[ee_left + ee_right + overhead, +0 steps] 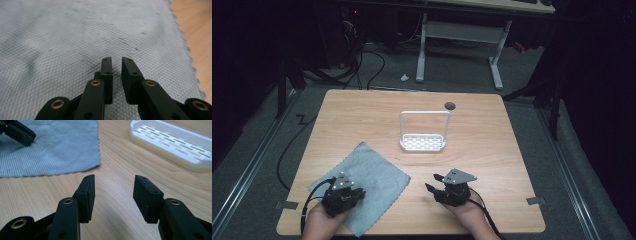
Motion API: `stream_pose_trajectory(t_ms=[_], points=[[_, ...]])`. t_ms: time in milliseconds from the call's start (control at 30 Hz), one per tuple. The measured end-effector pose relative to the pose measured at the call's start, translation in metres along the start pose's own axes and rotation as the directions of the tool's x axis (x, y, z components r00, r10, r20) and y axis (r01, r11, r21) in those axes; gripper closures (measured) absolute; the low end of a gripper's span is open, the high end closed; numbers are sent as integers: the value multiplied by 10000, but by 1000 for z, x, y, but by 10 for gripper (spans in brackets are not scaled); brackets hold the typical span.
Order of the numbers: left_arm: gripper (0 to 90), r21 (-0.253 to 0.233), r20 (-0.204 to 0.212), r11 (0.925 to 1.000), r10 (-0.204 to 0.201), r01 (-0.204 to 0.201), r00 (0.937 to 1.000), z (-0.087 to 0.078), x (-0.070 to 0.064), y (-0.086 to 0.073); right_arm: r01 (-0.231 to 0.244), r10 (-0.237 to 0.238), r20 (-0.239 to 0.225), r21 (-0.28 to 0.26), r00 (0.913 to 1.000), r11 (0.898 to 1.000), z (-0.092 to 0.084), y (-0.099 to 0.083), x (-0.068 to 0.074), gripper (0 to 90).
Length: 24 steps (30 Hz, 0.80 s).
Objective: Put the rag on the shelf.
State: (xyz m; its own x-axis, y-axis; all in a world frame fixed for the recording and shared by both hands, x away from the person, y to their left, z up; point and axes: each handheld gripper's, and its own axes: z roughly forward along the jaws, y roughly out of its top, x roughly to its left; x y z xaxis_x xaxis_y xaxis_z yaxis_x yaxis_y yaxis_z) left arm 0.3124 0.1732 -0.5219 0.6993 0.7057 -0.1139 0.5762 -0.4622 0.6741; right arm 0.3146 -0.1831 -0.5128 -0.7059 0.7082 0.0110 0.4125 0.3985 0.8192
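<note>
Both hands rest at the near table edge. Left gripper (343,194) sits on the grey cloth (372,180), jaws narrowed, pinching nothing; right gripper (447,189) waits wide over bare wood, short of the white slotted rack (422,143).

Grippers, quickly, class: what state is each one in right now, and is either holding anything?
Left gripper: jaws nearly closed over the grey cloth, narrow gap between them, nothing gripped.
Right gripper: jaws wide open above the bare table, holding nothing.
</note>
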Motion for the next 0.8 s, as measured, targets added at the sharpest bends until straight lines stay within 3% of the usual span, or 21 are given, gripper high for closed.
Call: stream_pose_trajectory(t_ms=[100,233,300,367,433,533,567,633,700,800], points=[[794,77,449,9989,466,-470,9979,10,-19,8,6,-6,-84,37,10000,10000,2,0,1,543],[741,-109,1026,9956,932,-925,9903,18,-36,15,65,-62,-233,150,9997,9999,8,1,5,551],[732,-320,481,9925,1195,-1181,9917,13,-35,16,303,-294,-299,274,9991,9992,11,2,10,557],[730,-600,-75,9951,788,-791,9969,3,-21,13,451,-431,-549,351,9976,9984,16,5,17,566],[732,-656,-807,9974,246,-299,9964,-6,-4,7,569,-535,-845,384,9950,9976,21,9,25,586],[732,-707,-2098,9971,-427,284,9768,-18,20,-7,842,-762,-1445,500,9866,9952,30,13,39,646],[740,-651,-2252,9965,-649,515,9721,-20,26,-12,1067,-955,-1651,607,9816,9924,34,15,45,672],[768,-393,-2340,9968,-772,699,9692,-19,31,-18,1492,-1321,-1883,796,9732,9856,42,17,58,736],[798,-397,-2291,9967,-785,712,9702,-19,30,-19,1883,-1673,-1965,929,9661,9777,48,19,66,793],[836,-366,-2156,9975,-663,598,9742,-17,26,-18,2016,-1729,-1976,1354,9649,9701,55,19,69,858]])
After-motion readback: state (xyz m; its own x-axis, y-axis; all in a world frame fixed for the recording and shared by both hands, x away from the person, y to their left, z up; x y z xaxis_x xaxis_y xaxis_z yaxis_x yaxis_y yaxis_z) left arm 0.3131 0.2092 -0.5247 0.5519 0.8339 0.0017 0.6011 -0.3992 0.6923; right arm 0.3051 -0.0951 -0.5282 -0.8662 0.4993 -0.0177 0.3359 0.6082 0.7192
